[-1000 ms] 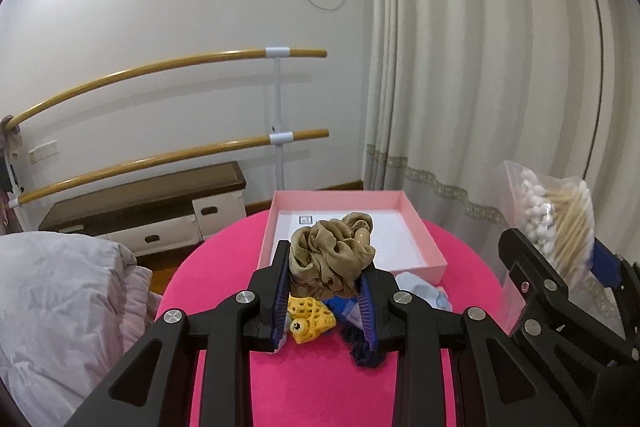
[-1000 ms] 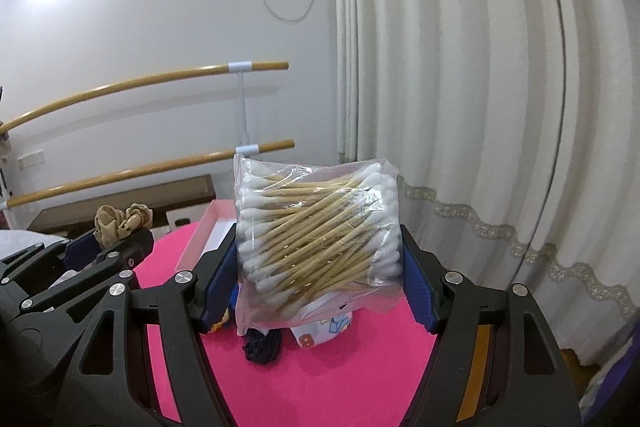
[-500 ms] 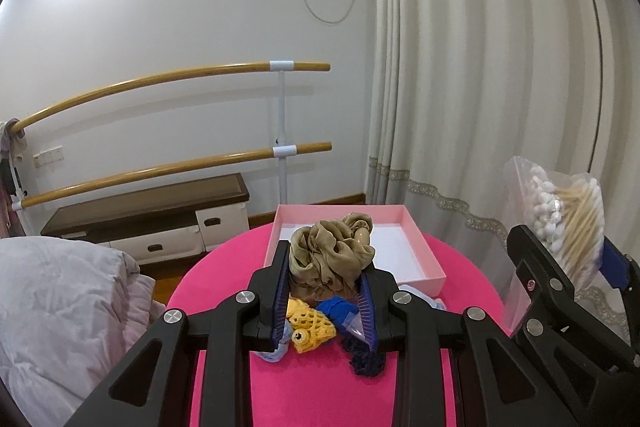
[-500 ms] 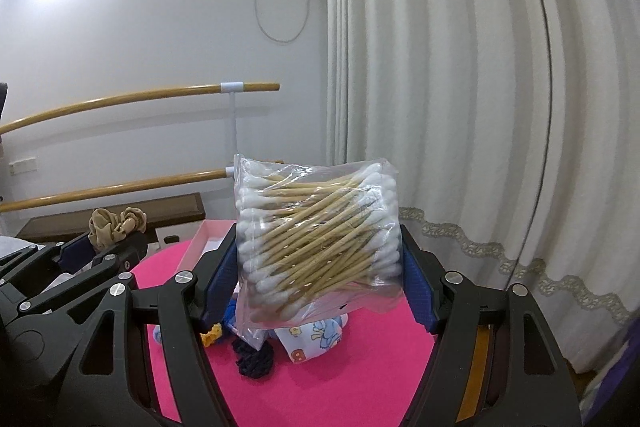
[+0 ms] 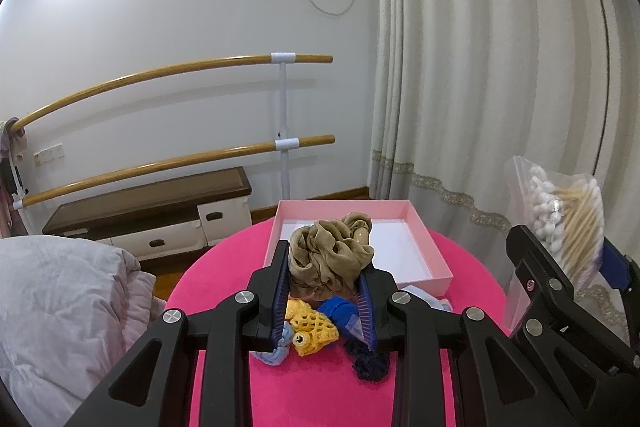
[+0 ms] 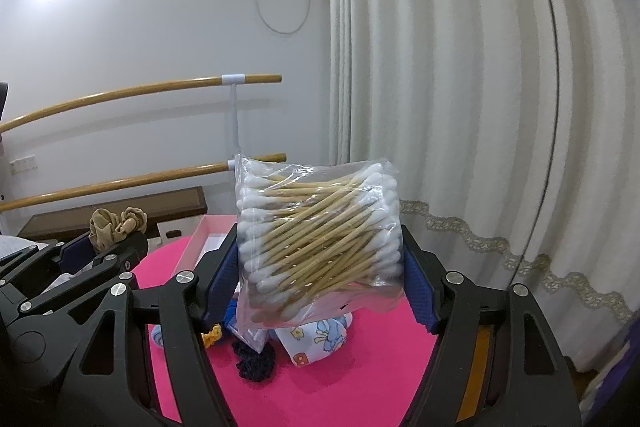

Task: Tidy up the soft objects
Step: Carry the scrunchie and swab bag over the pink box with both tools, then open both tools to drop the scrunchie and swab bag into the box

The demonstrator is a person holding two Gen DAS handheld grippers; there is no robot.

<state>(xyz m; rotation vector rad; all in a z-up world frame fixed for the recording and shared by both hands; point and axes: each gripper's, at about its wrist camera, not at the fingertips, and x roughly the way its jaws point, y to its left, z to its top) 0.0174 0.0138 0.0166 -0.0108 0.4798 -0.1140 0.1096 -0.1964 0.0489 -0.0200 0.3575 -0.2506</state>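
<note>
My left gripper [image 5: 323,291] is shut on a tan scrunchie [image 5: 330,255] and holds it above the round pink table [image 5: 320,391], in front of the open pink box [image 5: 424,227]. My right gripper [image 6: 318,267] is shut on a clear bag of cotton swabs [image 6: 320,239], also held above the table; the bag shows at the right of the left wrist view [image 5: 560,227]. Under the grippers lie a yellow knitted fish [image 5: 310,327], a blue cloth [image 5: 340,311], a dark navy scrunchie [image 5: 370,363] and a printed white cloth [image 6: 316,339].
A grey quilt [image 5: 60,315] lies left of the table. Two wooden ballet bars [image 5: 180,159] and a low dark bench [image 5: 148,199] stand at the wall behind. White curtains [image 5: 500,87] hang to the right.
Both grippers have risen and pulled back a little with their loads; the table and box sit lower and farther in both views. The grips are unchanged.
</note>
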